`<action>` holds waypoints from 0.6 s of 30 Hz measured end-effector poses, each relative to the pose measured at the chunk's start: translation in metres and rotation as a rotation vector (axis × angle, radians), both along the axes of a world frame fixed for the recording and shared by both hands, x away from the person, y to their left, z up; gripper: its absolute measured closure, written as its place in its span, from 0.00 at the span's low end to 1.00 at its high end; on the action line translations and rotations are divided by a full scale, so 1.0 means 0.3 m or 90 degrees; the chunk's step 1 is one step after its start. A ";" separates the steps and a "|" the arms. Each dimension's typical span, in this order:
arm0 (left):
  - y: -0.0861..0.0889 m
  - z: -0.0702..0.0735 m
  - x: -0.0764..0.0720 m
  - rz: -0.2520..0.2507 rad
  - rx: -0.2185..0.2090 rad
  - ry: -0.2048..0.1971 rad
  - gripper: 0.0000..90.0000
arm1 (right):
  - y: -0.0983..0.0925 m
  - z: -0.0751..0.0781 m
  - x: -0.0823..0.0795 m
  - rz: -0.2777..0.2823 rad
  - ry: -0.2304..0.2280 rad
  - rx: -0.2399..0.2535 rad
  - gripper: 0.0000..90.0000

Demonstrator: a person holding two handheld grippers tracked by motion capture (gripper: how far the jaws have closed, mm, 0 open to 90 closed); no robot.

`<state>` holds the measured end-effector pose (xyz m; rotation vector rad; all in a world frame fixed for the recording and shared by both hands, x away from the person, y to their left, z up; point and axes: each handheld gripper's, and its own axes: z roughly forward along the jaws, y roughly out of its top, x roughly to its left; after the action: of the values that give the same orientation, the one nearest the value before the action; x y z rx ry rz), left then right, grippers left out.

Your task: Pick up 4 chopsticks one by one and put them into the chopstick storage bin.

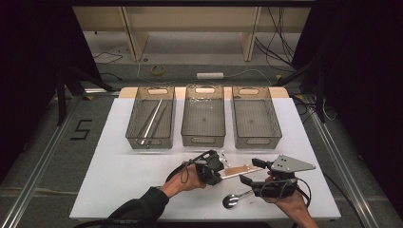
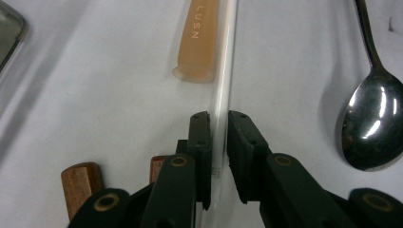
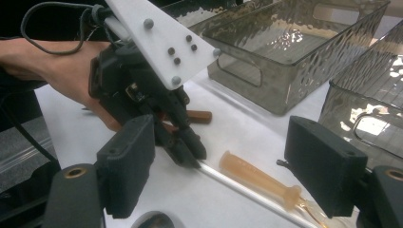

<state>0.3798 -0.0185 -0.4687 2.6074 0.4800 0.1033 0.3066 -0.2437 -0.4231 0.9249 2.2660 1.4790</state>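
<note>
Pinching clear straw (image 2: 221, 90), left gripper (image 2: 218, 118)

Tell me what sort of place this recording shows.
Likely a lab or data-collection workspace: a white table bearing three clear bins, black curtains at the sides, and loose cables on the floor behind.

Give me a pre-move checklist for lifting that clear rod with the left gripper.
1. Left gripper closed on the clear rod: ok, fingers press both sides.
2. Rod free of neighbours: not ok, the amber handle lies against it.
3. Spoon out of the way: ok, it lies apart.
4. Right gripper clear: ok, open, nothing between its fingers.
5. Left bin has room: ok, it holds a similar rod.
6. Grip centred on the rod: cannot tell.
</note>
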 end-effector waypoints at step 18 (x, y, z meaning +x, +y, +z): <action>-0.015 0.004 -0.011 -0.015 0.020 -0.019 0.92 | -0.008 0.002 0.004 -0.004 -0.004 -0.004 0.30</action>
<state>0.3765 -0.0229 -0.4674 2.6373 0.4403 0.1421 0.3079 -0.2460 -0.4225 0.9231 2.2597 1.4702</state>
